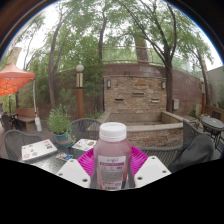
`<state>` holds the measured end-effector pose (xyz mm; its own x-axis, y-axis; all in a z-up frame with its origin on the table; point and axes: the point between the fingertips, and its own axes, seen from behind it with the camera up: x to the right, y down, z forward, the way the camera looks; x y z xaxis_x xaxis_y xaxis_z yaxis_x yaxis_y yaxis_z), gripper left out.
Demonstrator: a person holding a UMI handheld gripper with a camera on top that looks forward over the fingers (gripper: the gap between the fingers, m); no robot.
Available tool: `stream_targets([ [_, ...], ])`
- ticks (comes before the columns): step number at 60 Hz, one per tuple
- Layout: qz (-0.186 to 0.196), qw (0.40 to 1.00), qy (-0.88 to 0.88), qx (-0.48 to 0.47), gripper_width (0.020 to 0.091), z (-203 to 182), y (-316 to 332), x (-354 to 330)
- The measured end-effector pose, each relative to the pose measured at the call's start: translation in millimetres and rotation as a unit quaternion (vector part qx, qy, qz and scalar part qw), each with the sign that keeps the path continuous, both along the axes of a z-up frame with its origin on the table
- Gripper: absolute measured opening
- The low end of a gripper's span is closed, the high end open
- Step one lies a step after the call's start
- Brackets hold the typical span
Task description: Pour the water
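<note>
We record the tongs (111, 172) clenched on a capped bottle (112, 152), upright between the pink pads (88, 164), both of which appear to press its sides, with the outdoor surface (40, 160) showing behind and to the left of it. The white cap (112, 130) is on and no receiving vessel is visible. We judge pouring not yet begun: uncapping, tilting and pouring all remain.

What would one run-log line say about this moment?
phase: carrying | gripper: shut on bottle | bottle: upright, white cap on, between pink pads | beyond: patio table, stone fountain wall | pour: not begun
</note>
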<state>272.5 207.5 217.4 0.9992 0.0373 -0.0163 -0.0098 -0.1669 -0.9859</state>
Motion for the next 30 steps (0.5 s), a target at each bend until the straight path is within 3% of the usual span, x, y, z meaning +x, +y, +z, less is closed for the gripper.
stream_targets([
  [9, 0.059, 0.997, -0.015, -0.039, 0.0443, -102.7, 4.8, 14.3],
  [20, 0.093, 0.994, 0.002, -0.048, 0.0447, -162.1, -2.5, 17.9],
  [30, 0.113, 0.994, -0.003, 0.0, 0.0445, -157.9, -5.0, 12.7],
])
